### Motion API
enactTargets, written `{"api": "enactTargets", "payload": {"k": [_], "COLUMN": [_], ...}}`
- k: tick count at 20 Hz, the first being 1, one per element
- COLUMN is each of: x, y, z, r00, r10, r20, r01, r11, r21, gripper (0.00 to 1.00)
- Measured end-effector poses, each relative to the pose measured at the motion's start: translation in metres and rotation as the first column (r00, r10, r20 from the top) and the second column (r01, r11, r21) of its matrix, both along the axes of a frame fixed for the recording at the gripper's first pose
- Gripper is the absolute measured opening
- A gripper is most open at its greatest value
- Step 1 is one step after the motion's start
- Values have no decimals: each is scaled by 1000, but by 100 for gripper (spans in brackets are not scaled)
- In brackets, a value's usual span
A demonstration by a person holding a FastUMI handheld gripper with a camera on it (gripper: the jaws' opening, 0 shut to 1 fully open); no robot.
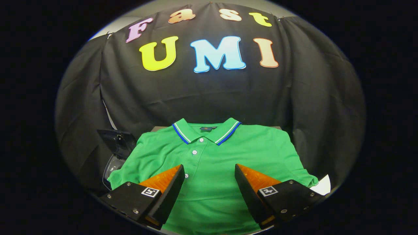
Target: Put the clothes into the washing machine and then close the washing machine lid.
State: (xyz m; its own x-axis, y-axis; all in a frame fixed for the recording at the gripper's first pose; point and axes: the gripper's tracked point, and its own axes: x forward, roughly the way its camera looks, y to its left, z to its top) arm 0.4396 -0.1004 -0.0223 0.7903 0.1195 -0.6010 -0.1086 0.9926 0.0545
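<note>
A green polo shirt [212,153] lies spread flat, its collar with blue and white stripes at the far end. My gripper [209,168] hovers over the shirt's middle with its fingers wide apart and nothing between them. The button placket runs down between the two fingers. To the left of the shirt, partly under its sleeve, a dark raised lid [117,142] and a curved rim [111,168] show, which look like the washing machine.
The shirt rests on a table whose far edge [156,128] shows behind the collar. A white sheet corner [321,186] sticks out beside the right finger. Black cloth walls close in behind and on both sides.
</note>
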Motion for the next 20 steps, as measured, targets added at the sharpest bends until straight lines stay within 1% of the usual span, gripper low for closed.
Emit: {"api": "enactTargets", "payload": {"k": [3, 4, 9, 11, 13, 14, 17, 18, 20], "x": [4, 6, 8, 8, 10, 10, 9, 9, 9], "y": [1, 1, 3, 0, 4, 7, 18, 17, 16], "z": [-14, -10, -11, -13, -13, -12, -15, -15, -13], "r00": [999, 1000, 999, 999, 999, 999, 997, 998, 998], "r10": [17, 20, 42, 35, 43, 48, 70, 62, 62], "r20": [-40, -24, -31, -30, -22, -15, -23, -25, -27], "r01": [-17, -20, -43, -35, -44, -48, -68, -61, -60], "r11": [1000, 1000, 999, 999, 999, 999, 996, 996, 994], "r21": [-15, -15, -21, -19, -15, -2, 55, 67, 88], "gripper": [94, 95, 95, 94, 86, 77, 38, 23, 12]}}
